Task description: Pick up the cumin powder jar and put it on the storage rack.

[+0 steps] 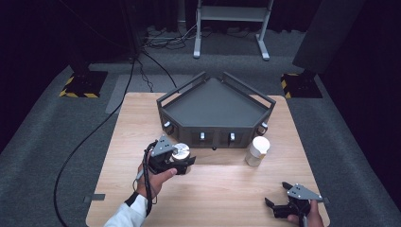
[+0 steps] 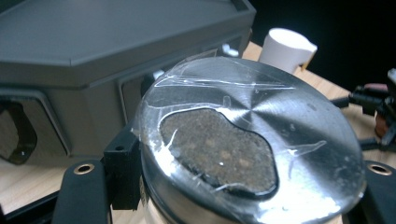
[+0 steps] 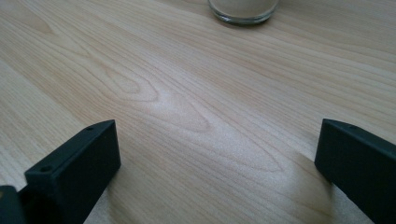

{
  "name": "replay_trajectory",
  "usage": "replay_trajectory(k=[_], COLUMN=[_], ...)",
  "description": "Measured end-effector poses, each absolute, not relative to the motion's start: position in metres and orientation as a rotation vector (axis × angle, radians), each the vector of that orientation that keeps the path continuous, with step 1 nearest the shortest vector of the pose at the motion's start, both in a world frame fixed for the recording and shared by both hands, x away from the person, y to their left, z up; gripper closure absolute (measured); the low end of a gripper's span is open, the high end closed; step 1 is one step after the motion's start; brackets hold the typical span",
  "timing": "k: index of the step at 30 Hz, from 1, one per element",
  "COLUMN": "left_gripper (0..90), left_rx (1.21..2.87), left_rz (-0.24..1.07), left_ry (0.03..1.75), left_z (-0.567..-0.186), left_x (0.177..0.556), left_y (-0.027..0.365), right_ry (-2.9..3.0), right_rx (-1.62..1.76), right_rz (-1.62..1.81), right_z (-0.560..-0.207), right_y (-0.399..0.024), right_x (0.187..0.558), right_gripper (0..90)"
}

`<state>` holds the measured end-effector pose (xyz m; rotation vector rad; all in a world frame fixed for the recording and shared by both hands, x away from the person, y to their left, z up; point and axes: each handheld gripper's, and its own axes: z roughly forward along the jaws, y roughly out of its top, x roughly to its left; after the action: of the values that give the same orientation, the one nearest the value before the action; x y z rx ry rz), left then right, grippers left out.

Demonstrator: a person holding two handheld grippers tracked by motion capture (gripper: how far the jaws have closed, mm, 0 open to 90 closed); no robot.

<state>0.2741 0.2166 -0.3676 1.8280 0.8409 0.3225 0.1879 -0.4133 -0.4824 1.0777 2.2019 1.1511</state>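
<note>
My left gripper [image 1: 183, 160] is shut on a round jar with a shiny metal lid [image 1: 180, 152], held just above the table in front of the dark tray. In the left gripper view the jar's lid [image 2: 261, 135] has a clear window showing brown powder, and black jaws press its sides. A white-lidded glass jar [image 1: 257, 150] stands on the table right of the tray's front; its lid [image 2: 286, 46] also appears in the left gripper view and its glass base [image 3: 243, 10] in the right gripper view. My right gripper [image 1: 279, 195] rests open near the table's front right corner.
A dark grey five-sided tray [image 1: 215, 130] with raised rails and small knobs on its front stands at the middle back of the wooden table [image 1: 222, 198]. Cables run over the grey floor to the left. A metal stand is behind the table.
</note>
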Motion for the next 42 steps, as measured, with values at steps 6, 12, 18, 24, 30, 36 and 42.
replay_trajectory(k=[6,12,18,24,30,36,42], left_gripper=[30.3,30.3,30.3,30.3,30.3,30.3,30.4], left_rx=[1.824,1.801,1.804,1.798,1.803,1.811,1.813], left_rz=[0.318,0.319,0.327,0.346,0.352,0.350,0.346], left_ry=[0.844,0.839,0.822,0.807,0.785,0.754,0.751], left_z=[-0.358,-0.348,-0.336,-0.320,-0.304,-0.293,-0.285], left_x=[0.285,0.296,0.304,0.312,0.323,0.334,0.346], left_y=[0.213,0.212,0.210,0.208,0.203,0.196,0.190], right_ry=[2.202,2.202,2.202,2.202,2.202,2.200,2.198], right_rx=[1.077,1.078,1.078,1.078,1.079,1.081,1.082], right_rz=[1.151,1.151,1.151,1.151,1.151,1.149,1.149], right_z=[-0.482,-0.482,-0.482,-0.482,-0.482,-0.482,-0.482], right_y=[-0.413,-0.413,-0.413,-0.413,-0.413,-0.413,-0.413], right_x=[0.188,0.188,0.188,0.188,0.188,0.188,0.187], right_gripper=[0.0,0.0,0.0,0.0,0.0,0.0,0.0])
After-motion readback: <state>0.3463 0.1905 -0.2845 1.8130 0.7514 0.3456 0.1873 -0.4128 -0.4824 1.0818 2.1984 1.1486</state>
